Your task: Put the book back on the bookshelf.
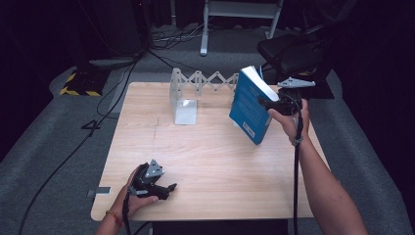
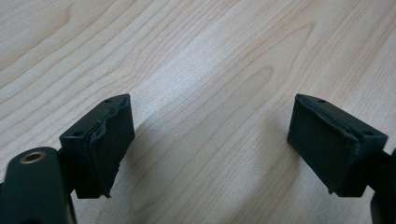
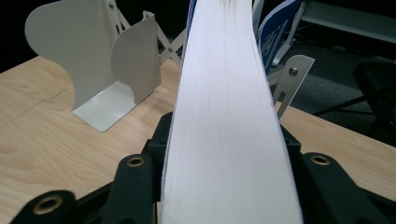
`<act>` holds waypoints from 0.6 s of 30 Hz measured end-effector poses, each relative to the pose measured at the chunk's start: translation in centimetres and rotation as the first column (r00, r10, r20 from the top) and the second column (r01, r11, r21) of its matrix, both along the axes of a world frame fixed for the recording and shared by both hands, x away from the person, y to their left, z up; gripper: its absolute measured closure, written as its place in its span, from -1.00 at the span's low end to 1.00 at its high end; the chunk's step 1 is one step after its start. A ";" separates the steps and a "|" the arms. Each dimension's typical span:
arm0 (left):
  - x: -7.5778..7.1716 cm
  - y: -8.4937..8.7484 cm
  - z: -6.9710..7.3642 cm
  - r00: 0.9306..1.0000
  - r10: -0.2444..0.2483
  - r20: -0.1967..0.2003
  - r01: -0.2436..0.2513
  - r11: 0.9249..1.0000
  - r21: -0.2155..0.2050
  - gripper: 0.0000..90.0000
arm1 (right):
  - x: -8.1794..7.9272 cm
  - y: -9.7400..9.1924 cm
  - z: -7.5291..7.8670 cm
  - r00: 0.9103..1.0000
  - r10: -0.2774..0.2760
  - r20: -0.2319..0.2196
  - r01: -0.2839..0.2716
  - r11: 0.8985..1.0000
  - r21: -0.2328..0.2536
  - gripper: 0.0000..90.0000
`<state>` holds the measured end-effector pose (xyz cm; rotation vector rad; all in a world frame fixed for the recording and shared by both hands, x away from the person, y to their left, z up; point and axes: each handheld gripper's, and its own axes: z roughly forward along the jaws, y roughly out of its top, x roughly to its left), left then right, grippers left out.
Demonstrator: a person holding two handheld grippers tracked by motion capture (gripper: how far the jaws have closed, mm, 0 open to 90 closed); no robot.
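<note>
1. The right gripper [image 1: 266, 104] holds a blue book [image 1: 250, 105] tilted in the air above the table's [image 1: 210, 152] far right part, near the white rack [image 1: 195, 90]
2. In the right gripper view the book's white page edge [image 3: 229, 116] runs up between the jaws, which clamp it on both sides
3. The left gripper [image 1: 169, 187] rests at the table's near left, jaws wide apart over bare wood with nothing between them
</note>
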<state>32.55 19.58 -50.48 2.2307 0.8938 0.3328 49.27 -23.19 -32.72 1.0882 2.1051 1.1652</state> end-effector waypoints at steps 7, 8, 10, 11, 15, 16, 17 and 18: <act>0.0 0.0 0.0 1.000 -0.003 0.002 0.003 1.000 0.002 -0.66 | -0.1 0.0 0.7 0.998 0.003 -0.055 -0.004 1.000 -0.027 0.10; 0.0 0.0 0.0 1.000 -0.002 0.002 0.002 1.000 0.002 -0.66 | 0.0 0.0 0.8 0.998 0.003 -0.069 -0.005 1.000 -0.025 0.08; 0.0 0.0 0.0 1.000 -0.002 0.002 0.002 1.000 0.002 -0.66 | 0.3 0.2 1.1 0.996 0.011 -0.091 -0.015 0.999 -0.044 0.07; 0.0 0.0 0.0 1.000 -0.002 0.001 0.002 1.000 0.002 -0.66 | 0.6 0.3 1.3 0.995 0.015 -0.100 -0.021 0.998 -0.053 0.02; 0.0 0.0 0.0 1.000 -0.003 0.001 0.003 1.000 0.002 -0.66 | 1.5 0.8 2.1 0.991 0.025 -0.134 -0.033 0.998 -0.060 0.06; 0.0 0.0 0.0 1.000 -0.003 0.000 0.003 1.000 0.001 -0.66 | 1.8 0.9 2.2 0.989 0.032 -0.147 -0.042 0.997 -0.063 0.07; 0.0 0.0 0.0 1.000 -0.003 0.001 0.003 1.000 0.001 -0.66 | 2.3 1.3 2.5 0.986 0.035 -0.166 -0.049 0.996 -0.079 0.04; 0.0 0.0 0.0 1.000 -0.003 0.000 0.003 1.000 0.001 -0.67 | 2.6 1.5 2.7 0.984 0.046 -0.174 -0.063 0.993 -0.095 0.07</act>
